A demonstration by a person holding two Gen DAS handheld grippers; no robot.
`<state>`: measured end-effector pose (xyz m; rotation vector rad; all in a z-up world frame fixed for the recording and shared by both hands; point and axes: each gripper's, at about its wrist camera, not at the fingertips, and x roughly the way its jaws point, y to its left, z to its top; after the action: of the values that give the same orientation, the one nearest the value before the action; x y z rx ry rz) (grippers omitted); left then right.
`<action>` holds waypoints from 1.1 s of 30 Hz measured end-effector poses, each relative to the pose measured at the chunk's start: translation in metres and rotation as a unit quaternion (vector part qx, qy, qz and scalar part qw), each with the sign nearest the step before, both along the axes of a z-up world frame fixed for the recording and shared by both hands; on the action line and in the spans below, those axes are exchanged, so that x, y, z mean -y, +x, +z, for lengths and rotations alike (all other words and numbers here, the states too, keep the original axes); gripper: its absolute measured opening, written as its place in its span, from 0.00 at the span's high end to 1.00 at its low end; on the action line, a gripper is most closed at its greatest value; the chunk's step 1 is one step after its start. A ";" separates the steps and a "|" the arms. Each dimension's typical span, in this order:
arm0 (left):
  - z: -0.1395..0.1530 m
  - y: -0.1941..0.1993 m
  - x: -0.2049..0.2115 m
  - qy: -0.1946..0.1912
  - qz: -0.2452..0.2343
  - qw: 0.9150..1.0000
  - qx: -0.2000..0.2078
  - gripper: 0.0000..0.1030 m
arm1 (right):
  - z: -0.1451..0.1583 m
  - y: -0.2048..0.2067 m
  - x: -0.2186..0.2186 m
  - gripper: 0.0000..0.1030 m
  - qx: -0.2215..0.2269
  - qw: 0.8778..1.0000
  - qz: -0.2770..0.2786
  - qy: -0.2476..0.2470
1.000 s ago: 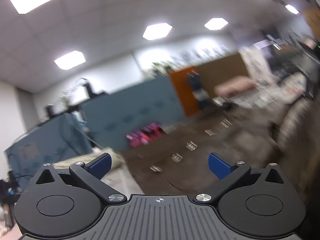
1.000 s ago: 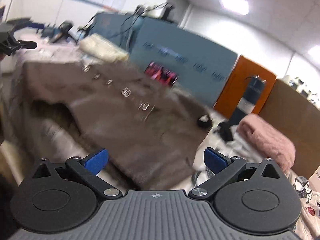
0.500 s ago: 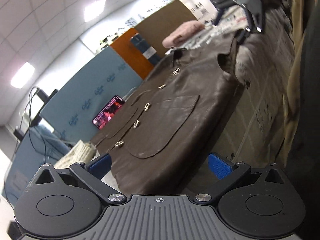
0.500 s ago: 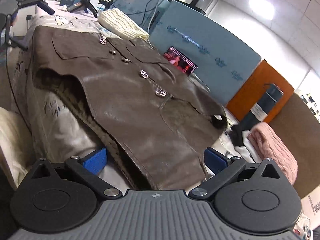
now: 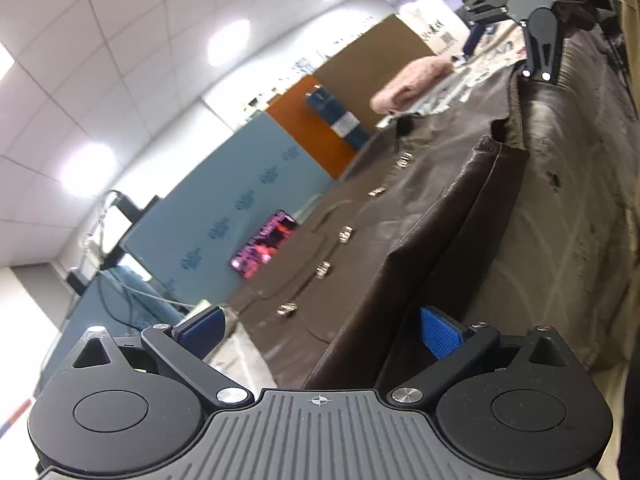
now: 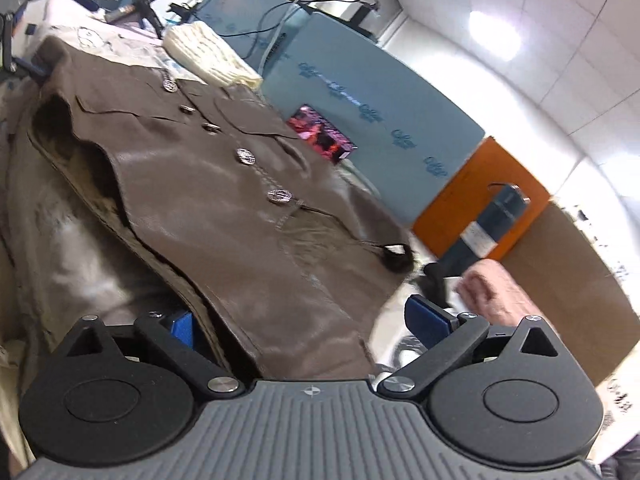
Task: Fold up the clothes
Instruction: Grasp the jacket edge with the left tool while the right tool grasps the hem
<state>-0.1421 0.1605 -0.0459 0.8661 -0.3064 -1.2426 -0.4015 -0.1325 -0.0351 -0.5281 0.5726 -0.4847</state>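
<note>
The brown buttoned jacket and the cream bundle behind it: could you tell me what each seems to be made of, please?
The brown buttoned jacket looks like leather or a faux leather: smooth, with a soft sheen and stitched seams. Which of the two cannot be told. Its round buttons glint like metal. The cream bundle looks like a chunky knit, probably wool or acrylic, judging by its ribbed, matte surface.

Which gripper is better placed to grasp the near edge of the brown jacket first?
Probably either. The left gripper and the right gripper are both open, each straddling the near edge of the brown jacket at opposite ends.
</note>
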 end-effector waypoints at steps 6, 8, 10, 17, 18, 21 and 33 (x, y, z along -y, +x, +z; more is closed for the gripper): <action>-0.002 -0.003 0.004 -0.001 -0.005 1.000 0.023 0.15 | -0.009 0.000 -0.001 0.38 -0.001 0.999 -0.008 -0.033; -0.001 -0.001 0.005 0.008 -0.003 1.000 0.008 0.32 | -0.012 0.000 0.000 0.53 -0.003 0.999 -0.013 -0.032; -0.002 0.002 0.006 0.020 -0.001 1.000 -0.011 0.62 | -0.013 0.000 0.000 0.63 -0.003 1.000 -0.013 -0.021; 0.005 0.006 0.008 -0.026 0.013 0.999 -0.023 0.95 | -0.011 -0.001 -0.003 0.85 0.036 0.999 -0.013 -0.013; 0.006 0.006 0.007 -0.034 0.015 0.999 -0.028 0.99 | -0.009 -0.002 -0.003 0.88 0.044 0.999 -0.012 -0.010; 0.007 0.008 0.008 -0.042 0.018 0.998 -0.034 1.00 | -0.006 -0.005 -0.007 0.91 0.058 0.998 -0.008 -0.004; 0.023 0.033 0.025 -0.108 0.031 0.991 -0.078 1.00 | -0.004 -0.005 -0.015 0.94 0.125 0.991 -0.038 0.014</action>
<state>-0.1087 0.1353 -0.0233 0.5850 -0.2810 -1.1864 -0.4061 -0.1176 -0.0387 -0.4129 0.3600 -0.6045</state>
